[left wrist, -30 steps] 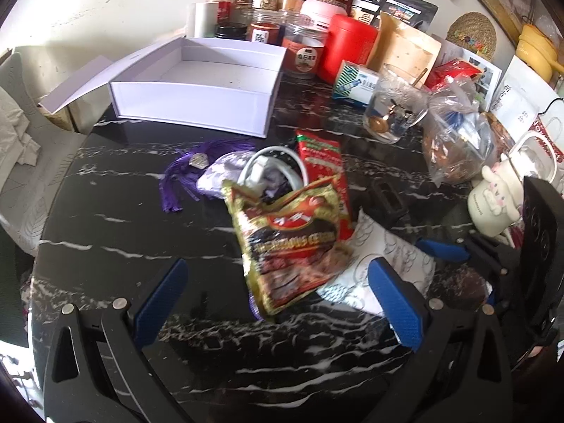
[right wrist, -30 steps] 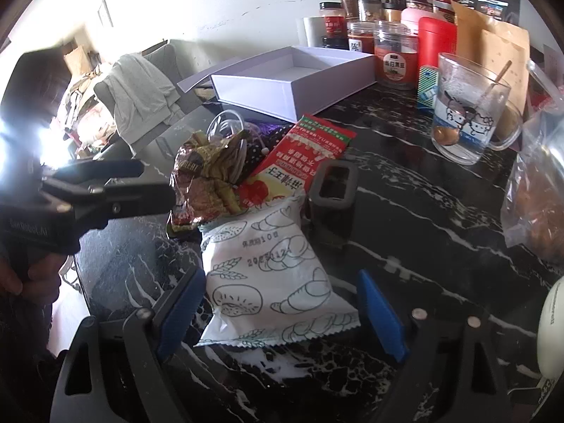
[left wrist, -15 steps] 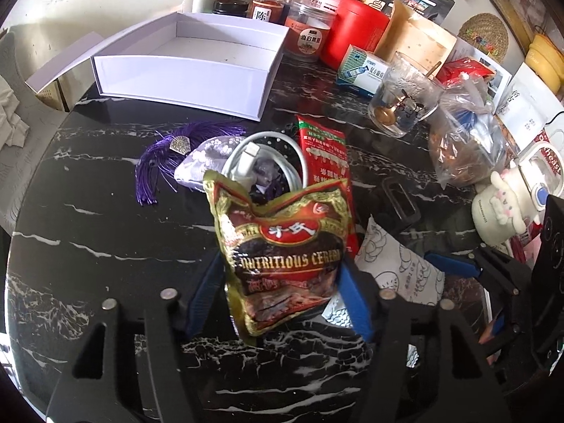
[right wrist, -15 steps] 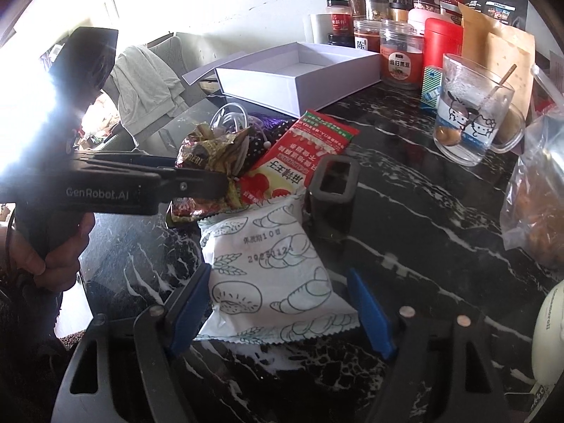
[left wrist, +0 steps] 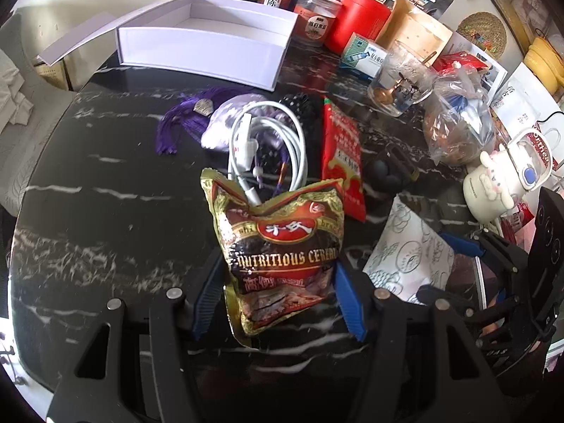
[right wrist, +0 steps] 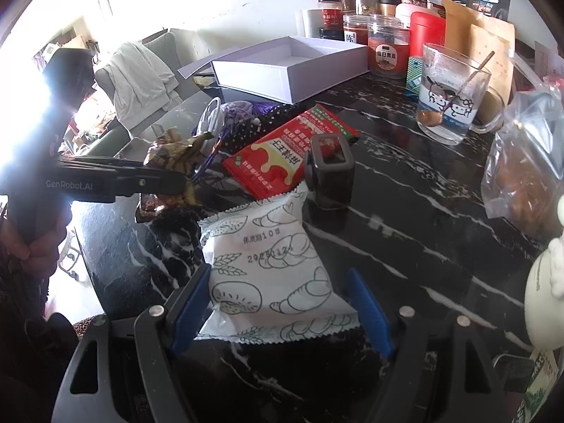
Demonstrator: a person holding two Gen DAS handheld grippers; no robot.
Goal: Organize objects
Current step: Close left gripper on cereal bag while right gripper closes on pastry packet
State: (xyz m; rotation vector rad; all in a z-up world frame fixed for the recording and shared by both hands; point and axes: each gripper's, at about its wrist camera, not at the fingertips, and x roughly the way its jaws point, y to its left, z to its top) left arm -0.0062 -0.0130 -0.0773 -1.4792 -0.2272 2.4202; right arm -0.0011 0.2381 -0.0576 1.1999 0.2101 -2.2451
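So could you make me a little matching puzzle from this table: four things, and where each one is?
Things:
1. cereal bag
2. bread packet
3. white box
4. spoon

Places:
A. in the glass mug
B. between the right hand-held gripper's fingers
C. open, beside the jars
D. between the left hand-held gripper's fingers

Pairs: 1-D, 2-B, 3-C, 4-A

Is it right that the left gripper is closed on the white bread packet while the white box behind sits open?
Not quite: the left gripper is closed on the brown cereal bag, as the left wrist view shows. The white bread packet lies between the right gripper's pads. The white box does sit open.
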